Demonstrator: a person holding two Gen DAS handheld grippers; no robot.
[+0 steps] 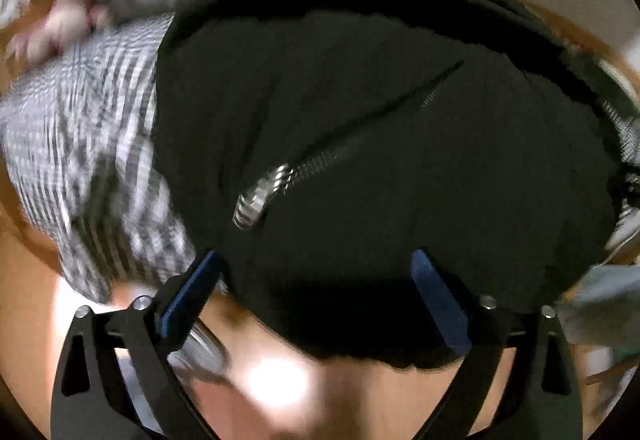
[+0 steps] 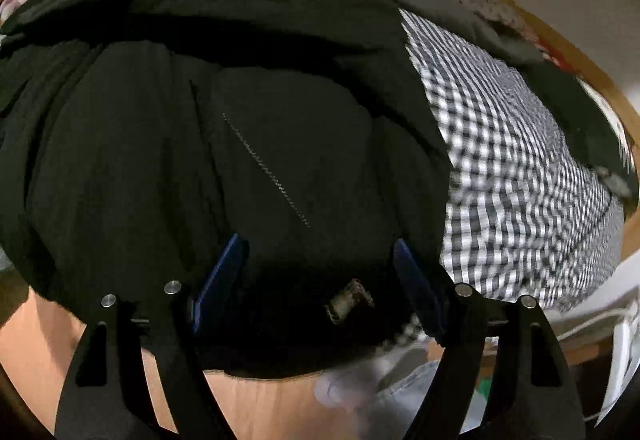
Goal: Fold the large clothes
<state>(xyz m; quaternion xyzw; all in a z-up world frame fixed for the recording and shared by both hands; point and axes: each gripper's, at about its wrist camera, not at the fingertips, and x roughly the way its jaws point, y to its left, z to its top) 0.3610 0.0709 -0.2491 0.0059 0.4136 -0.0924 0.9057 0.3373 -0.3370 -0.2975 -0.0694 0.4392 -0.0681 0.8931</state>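
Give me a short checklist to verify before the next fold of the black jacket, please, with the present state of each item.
1. Left claw open: ok, fingers apart, the jacket edge between them.
2. Right claw open: ok, fingers apart over the hem.
3. Either claw already grips cloth: not ok, neither is shut.
4. Zipper pull clear of the left fingers: ok, it lies ahead of them.
5. Metal piece between the right fingers: not ok, it may get pinched.
6. Checked cloth separate from the jacket: cannot tell, they overlap.
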